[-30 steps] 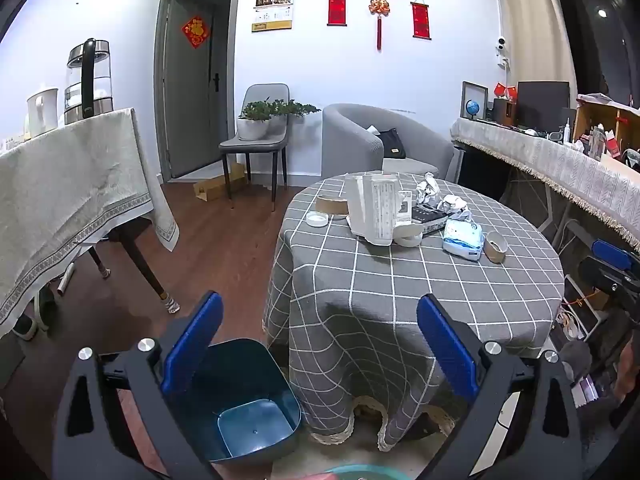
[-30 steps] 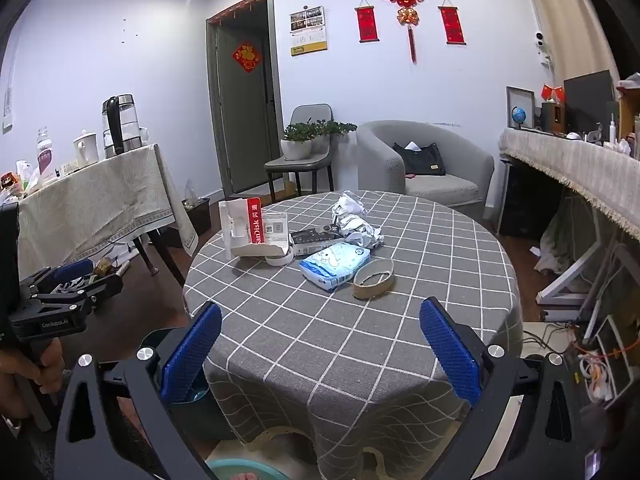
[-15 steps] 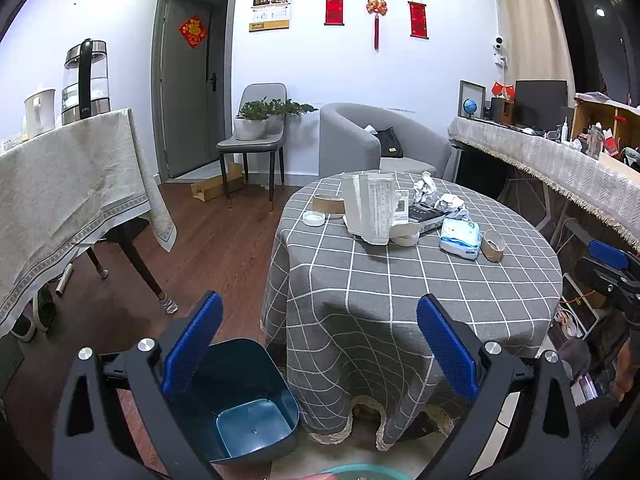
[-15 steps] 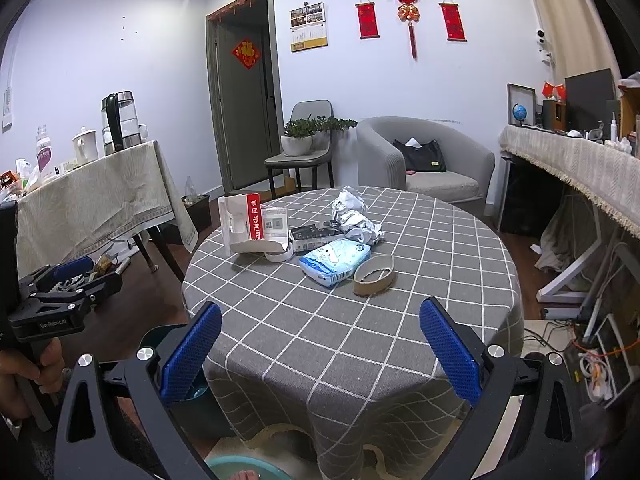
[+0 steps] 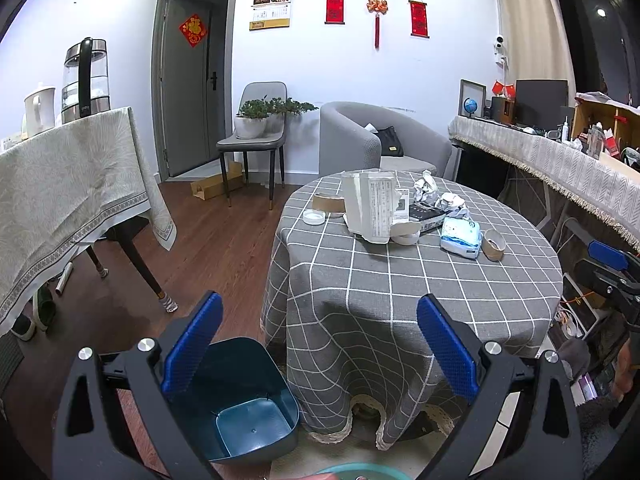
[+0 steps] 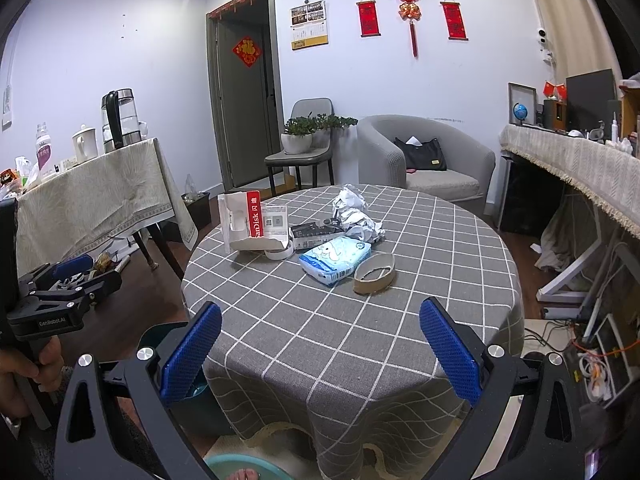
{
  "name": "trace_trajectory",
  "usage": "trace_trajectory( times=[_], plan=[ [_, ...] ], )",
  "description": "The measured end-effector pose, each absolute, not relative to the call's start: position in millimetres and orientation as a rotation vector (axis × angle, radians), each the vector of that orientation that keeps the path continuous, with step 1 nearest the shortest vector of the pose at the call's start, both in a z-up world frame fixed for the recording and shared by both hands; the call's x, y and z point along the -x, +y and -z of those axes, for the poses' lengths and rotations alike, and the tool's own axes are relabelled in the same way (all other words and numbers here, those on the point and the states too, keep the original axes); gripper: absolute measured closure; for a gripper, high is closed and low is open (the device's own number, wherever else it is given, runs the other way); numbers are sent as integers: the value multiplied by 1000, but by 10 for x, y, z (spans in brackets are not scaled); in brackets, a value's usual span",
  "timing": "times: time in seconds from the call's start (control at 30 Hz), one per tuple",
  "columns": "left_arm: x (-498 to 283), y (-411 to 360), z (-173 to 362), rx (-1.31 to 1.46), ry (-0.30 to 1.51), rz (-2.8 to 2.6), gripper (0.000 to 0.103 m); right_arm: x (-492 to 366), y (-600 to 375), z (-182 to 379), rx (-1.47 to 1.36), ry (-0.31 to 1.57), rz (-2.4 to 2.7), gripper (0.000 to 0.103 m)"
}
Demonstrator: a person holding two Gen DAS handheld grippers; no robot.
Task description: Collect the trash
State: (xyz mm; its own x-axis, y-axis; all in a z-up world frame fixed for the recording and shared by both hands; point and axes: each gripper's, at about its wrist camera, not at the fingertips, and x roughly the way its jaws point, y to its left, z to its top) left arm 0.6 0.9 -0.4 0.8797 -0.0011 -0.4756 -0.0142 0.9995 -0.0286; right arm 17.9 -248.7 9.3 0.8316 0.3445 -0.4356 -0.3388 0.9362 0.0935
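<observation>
Left wrist view first: the left gripper (image 5: 318,334) is held low with its blue pads spread wide and nothing between them. Just beneath it on the wooden floor a dark teal bin (image 5: 244,400) can be seen, sitting right beside the hanging edge of the grey checked tablecloth. The round table (image 5: 420,280) is ahead, and the trash is bunched toward its far side: a white torn-open carton (image 5: 370,206) standing upright, a brown tape roll core (image 5: 329,202) and a small white lid (image 5: 314,216) to its left, a white tape ring (image 5: 406,237) at its foot, a dark flat box (image 5: 428,213) behind that, crumpled foil-like paper (image 5: 440,196), a blue-white tissue pack (image 5: 461,236) and another cardboard tape ring (image 5: 494,245) just beside the pack. The right gripper (image 5: 612,268) is glimpsed at the right edge; its finger spread can't be told from here.

Right wrist view: the right gripper (image 6: 320,334) is likewise spread wide and empty, hovering over the near edge of the table (image 6: 360,340). The same pile is seen from the other side — the carton (image 6: 250,226) with a red label stripe, the dark box (image 6: 314,232), the crumpled paper (image 6: 356,214), the tissue pack (image 6: 334,256) and the cardboard ring (image 6: 375,274) touching it. The left gripper (image 6: 60,284) is visible at the left, held by a hand (image 6: 24,364), well apart from the trash. Only a sliver of the bin (image 6: 192,390) is seen below the table edge.
</observation>
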Motion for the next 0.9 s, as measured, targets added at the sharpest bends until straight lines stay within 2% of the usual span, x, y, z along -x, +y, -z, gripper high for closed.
trace_trajectory(
  times=[0.9],
  plan=[
    [-27,-58,15,15,502,-42,4,-233,-2531,-34,-47,480,-400,3]
  ],
)
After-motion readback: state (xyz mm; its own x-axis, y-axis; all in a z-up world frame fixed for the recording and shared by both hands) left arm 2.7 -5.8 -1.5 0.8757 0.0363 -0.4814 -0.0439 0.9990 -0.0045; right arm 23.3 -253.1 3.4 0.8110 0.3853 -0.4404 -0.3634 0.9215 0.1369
